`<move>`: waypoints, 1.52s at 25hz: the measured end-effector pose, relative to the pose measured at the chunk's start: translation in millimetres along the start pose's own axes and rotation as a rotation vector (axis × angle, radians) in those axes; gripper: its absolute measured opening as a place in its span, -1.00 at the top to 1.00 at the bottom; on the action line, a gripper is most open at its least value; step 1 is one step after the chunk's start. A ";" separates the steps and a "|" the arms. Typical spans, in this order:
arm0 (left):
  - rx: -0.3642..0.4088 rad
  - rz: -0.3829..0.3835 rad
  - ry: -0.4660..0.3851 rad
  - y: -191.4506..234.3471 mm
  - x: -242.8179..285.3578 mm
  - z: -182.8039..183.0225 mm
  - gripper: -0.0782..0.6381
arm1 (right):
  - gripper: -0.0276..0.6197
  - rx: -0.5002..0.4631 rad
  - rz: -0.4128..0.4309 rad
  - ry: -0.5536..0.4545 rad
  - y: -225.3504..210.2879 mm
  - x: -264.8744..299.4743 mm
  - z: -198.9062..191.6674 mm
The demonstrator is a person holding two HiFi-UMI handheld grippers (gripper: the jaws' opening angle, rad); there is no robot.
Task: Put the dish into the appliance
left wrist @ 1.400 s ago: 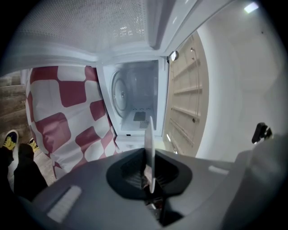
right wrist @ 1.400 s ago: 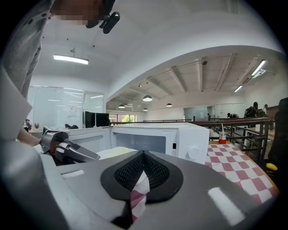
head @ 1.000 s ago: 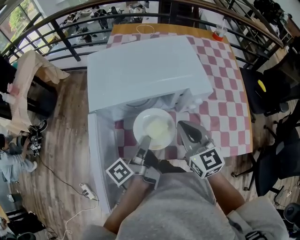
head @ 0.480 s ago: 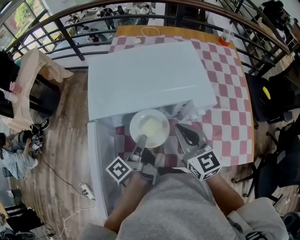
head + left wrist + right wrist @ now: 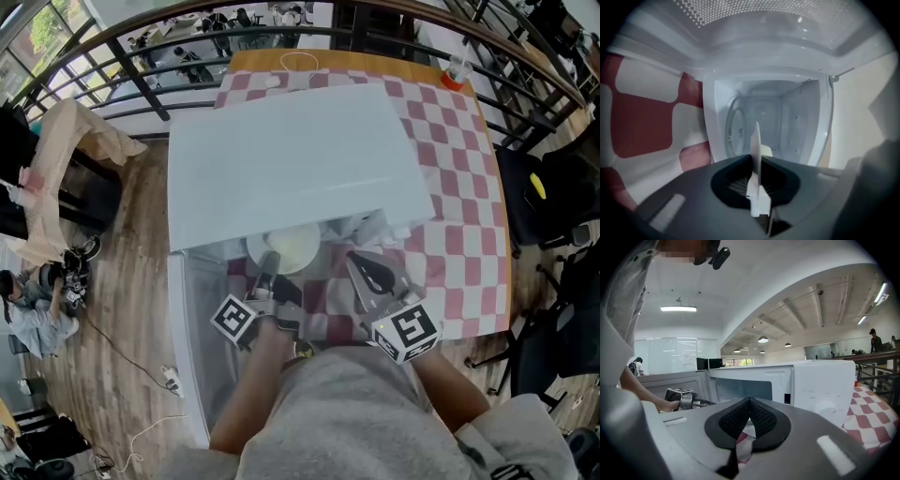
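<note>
**Dish half way into the microwave**

The L gripper (image 5: 267, 269) has its jaws pinched tight on the rim of the white dish (image 5: 286, 246), w/ the thin edge right between the pads. I think it grips the rim so the dish can slide in flat. The dish is half under the top of the microwave (image 5: 291, 159), at its open mouth. The door (image 5: 192, 337) hangs open on the left, so the way in is clear. The R gripper (image 5: 356, 262) has its jaws closed w/ nothing in them. It sits just beside the mouth, prob. to keep out of the way. The microwave stands on a table w/ a red & white check cloth (image 5: 450, 169). There's a wood floor (image 5: 122, 281) below & a black rail (image 5: 141, 80) at the back
</note>
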State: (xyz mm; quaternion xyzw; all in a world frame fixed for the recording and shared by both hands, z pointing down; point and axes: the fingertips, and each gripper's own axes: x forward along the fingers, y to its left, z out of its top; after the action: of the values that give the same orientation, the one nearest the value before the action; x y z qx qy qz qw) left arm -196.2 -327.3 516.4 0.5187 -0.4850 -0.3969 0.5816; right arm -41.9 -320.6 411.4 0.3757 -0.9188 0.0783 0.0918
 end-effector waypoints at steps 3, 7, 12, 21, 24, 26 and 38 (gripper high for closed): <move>0.007 0.018 -0.016 11.0 8.8 5.8 0.70 | 0.92 0.005 0.005 0.003 -2.0 0.8 -3.0; -0.009 0.038 -0.048 27.0 13.3 16.2 0.70 | 0.92 0.011 0.002 0.006 -4.5 2.9 -5.0; 0.007 0.070 -0.058 38.6 15.8 19.4 0.71 | 0.92 0.020 -0.002 0.016 -8.6 5.5 -9.7; 0.047 0.093 -0.058 42.6 22.7 20.0 0.72 | 0.92 0.027 0.002 0.023 -7.1 9.5 -12.2; 0.071 0.118 -0.060 42.5 22.6 19.6 0.71 | 0.92 0.026 -0.001 0.026 -7.3 7.8 -14.6; 0.106 0.133 -0.049 41.4 22.2 18.8 0.72 | 0.92 0.018 -0.001 0.030 -5.9 6.7 -16.0; 0.435 0.157 0.092 27.5 18.7 18.9 0.24 | 0.92 -0.014 0.017 0.039 2.5 2.1 -19.7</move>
State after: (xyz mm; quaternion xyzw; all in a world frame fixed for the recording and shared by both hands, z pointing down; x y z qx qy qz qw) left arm -211.8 -345.5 546.3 0.6099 -0.5710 -0.2124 0.5068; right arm -42.9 -316.0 430.9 0.3656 -0.9206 0.0798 0.1119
